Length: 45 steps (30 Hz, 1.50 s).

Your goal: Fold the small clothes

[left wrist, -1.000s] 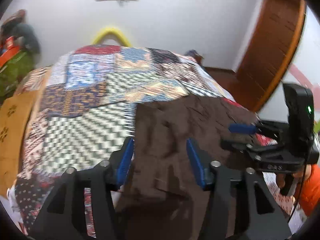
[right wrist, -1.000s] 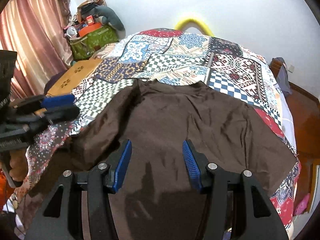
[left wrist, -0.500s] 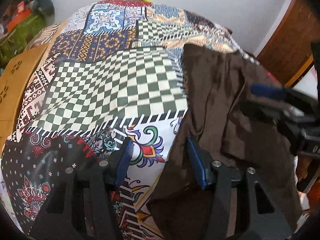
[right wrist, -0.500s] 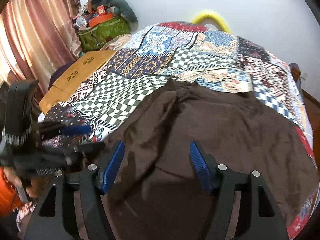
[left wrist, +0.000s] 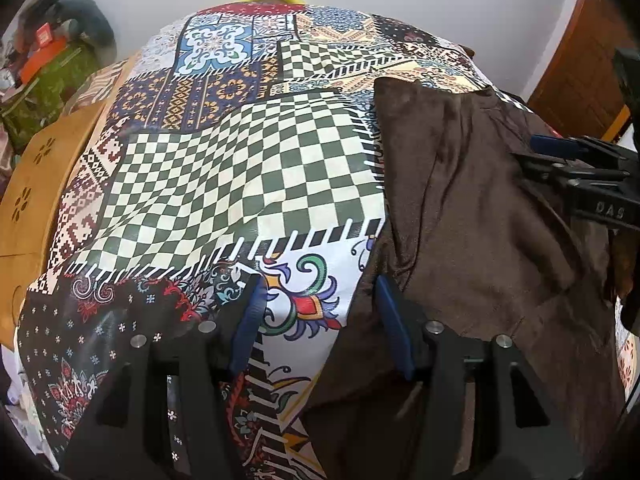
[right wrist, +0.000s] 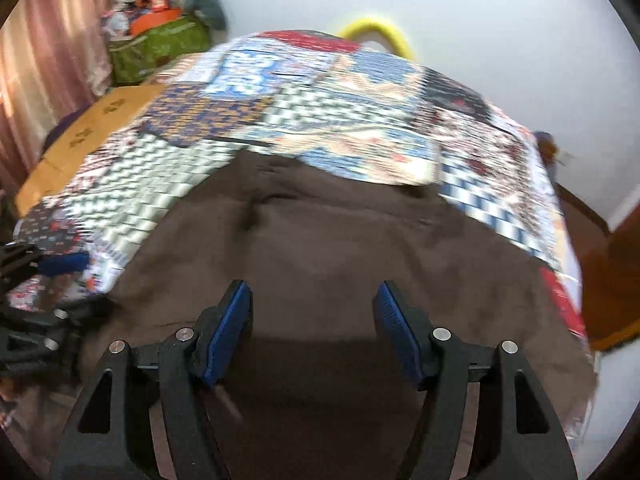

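Observation:
A dark brown garment (left wrist: 472,216) lies spread on a patchwork bedspread (left wrist: 248,168). In the left wrist view my left gripper (left wrist: 318,304) is open and empty, low over the bedspread at the garment's left edge, with one blue pad beside the cloth. In the right wrist view the garment (right wrist: 340,248) fills the middle, blurred by motion. My right gripper (right wrist: 312,312) is open and empty just above the brown cloth. The right gripper also shows at the right of the left wrist view (left wrist: 576,160), over the garment.
A tan wooden board (left wrist: 28,184) lies along the bed's left side. Bags and clutter (right wrist: 160,40) are piled by the wall and pink curtain. A yellow hoop (right wrist: 380,32) stands behind the bed. A wooden door (left wrist: 580,72) is at the right.
The left gripper has swung left off the garment onto the bedspread at its edge. The right gripper has moved over the garment, and its view is now blurred.

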Each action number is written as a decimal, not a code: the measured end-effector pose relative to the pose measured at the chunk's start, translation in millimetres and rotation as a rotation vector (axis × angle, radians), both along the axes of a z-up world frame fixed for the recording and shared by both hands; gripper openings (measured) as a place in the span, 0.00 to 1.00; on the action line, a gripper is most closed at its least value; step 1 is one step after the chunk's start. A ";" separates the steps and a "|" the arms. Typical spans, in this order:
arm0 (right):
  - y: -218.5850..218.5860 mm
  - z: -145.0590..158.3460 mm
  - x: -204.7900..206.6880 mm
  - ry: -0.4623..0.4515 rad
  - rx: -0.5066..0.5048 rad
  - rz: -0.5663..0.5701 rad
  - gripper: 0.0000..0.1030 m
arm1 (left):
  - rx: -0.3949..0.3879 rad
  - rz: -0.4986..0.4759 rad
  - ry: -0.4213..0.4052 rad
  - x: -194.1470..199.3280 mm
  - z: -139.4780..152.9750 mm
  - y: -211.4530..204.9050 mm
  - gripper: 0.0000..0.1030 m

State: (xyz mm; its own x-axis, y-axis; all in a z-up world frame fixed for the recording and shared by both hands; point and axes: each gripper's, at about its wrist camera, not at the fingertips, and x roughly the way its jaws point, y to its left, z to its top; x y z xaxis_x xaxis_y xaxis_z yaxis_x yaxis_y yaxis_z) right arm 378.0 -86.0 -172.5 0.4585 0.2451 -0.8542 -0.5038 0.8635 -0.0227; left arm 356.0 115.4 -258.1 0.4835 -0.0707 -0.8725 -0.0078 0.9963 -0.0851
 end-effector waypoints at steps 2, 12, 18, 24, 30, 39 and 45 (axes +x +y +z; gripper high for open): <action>-12.6 5.5 -0.9 0.014 0.021 -0.023 0.60 | 0.001 0.017 0.007 -0.2 1.6 1.5 0.55; 14.8 31.9 -37.4 0.000 0.167 0.130 0.62 | -0.018 0.015 -0.037 -16.2 32.8 -5.3 0.54; 37.5 10.8 -2.4 0.086 0.248 0.149 0.54 | -0.021 -0.017 -0.013 -22.5 25.4 -9.9 0.54; 54.2 -7.7 14.0 0.166 0.267 0.168 0.08 | -0.050 0.045 -0.036 -10.8 26.8 14.6 0.54; 73.1 6.3 17.0 0.083 0.253 0.228 0.06 | -0.071 -0.029 0.000 -4.0 19.3 6.6 0.54; 73.3 1.4 16.0 0.091 0.160 0.177 0.20 | -0.062 -0.069 0.040 -18.8 8.4 -3.0 0.55; 47.9 11.6 -23.1 0.032 0.117 0.198 0.43 | -0.002 -0.059 0.023 -41.1 15.8 -3.6 0.55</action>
State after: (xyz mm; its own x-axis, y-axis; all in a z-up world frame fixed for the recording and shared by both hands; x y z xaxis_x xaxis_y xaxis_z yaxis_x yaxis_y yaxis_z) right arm 354.9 -38.1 -160.9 0.3651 0.4258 -0.8279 -0.6627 0.7435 0.0901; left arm 314.9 111.8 -242.3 0.4579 -0.1006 -0.8833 0.0489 0.9949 -0.0880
